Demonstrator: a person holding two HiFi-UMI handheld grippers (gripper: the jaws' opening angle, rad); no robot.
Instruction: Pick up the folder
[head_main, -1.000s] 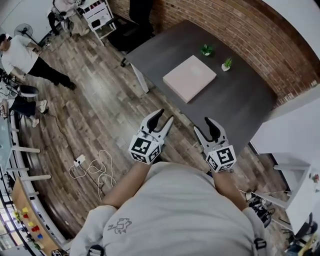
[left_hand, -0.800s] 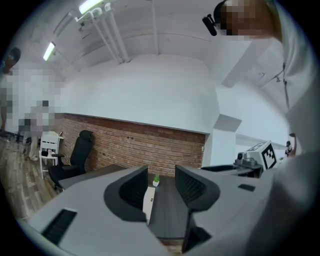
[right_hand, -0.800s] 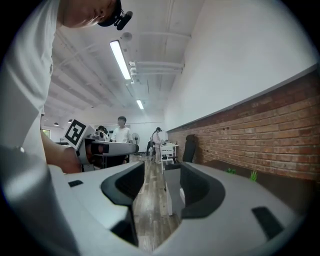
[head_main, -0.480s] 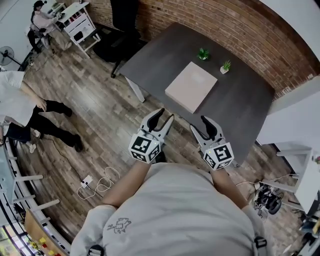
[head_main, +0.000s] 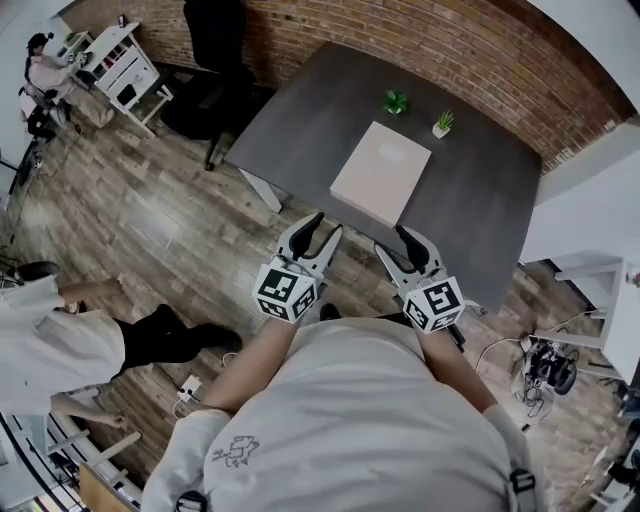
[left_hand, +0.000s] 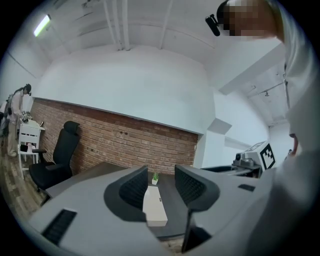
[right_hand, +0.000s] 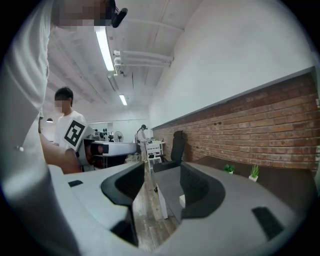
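**Both grippers short of the folder, fingers apart and empty**

The left gripper (head_main: 322, 228) was held level ahead of the person's chest. Its fingers (left_hand: 135, 187) stood moderately wide with nothing between the pads. In the left gripper view the folder (left_hand: 154, 207) showed in the gap between those fingers but well beyond them, so this gripper appeared aimed almost straight at it.

The folder (head_main: 381, 172), pale and flat, lay on the dark desk (head_main: 480, 200) about midway along it and close to the near edge. Its long axis ran from that near edge toward the brick-wall edge, leaning a little to the right. One short end therefore faced the person. Two small potted plants (head_main: 396, 100) stood beyond it near the wall edge, apart from it.

The right gripper (head_main: 400, 245) tipped slightly downward, its fingers (right_hand: 200, 192) also spread and empty. It looked along the desk's near side rather than at the folder.

The folder lay ahead of and between the two grippers, touching neither. Neither was clearly nearer, though the left seemed better lined up. Reaching it would likely mean going forward over the near edge to the facing short end.
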